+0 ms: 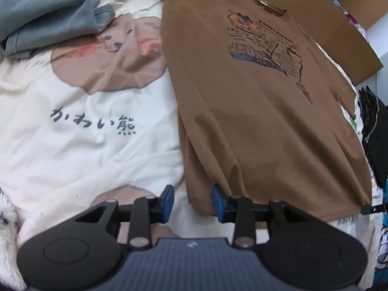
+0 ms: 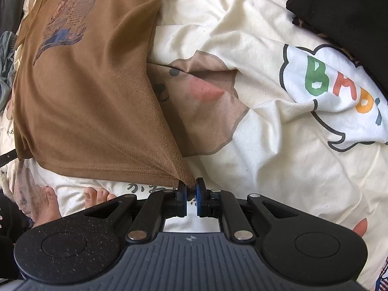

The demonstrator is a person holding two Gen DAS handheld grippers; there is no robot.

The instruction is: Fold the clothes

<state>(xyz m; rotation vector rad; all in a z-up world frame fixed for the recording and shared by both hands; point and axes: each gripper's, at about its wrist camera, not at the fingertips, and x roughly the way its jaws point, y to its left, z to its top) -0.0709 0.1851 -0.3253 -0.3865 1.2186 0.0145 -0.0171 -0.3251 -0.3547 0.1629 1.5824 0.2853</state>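
Left wrist view: the brown T-shirt [image 1: 254, 101] lies flat on the bed's cream sheet [image 1: 72, 150]; the left tool [image 1: 192, 202] stands part open, empty, beside its hem corner. Right wrist view: the right tool [image 2: 191, 191] pinches the other hem corner; the cloth looks soft, light, best held by its corners.

Brown shirt [image 1: 254, 111] print blurred, perhaps lettering; collar cropped

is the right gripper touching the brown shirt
Touching. The right wrist view shows the right gripper shut on the hem corner of the brown shirt, cloth pinched between its pads.
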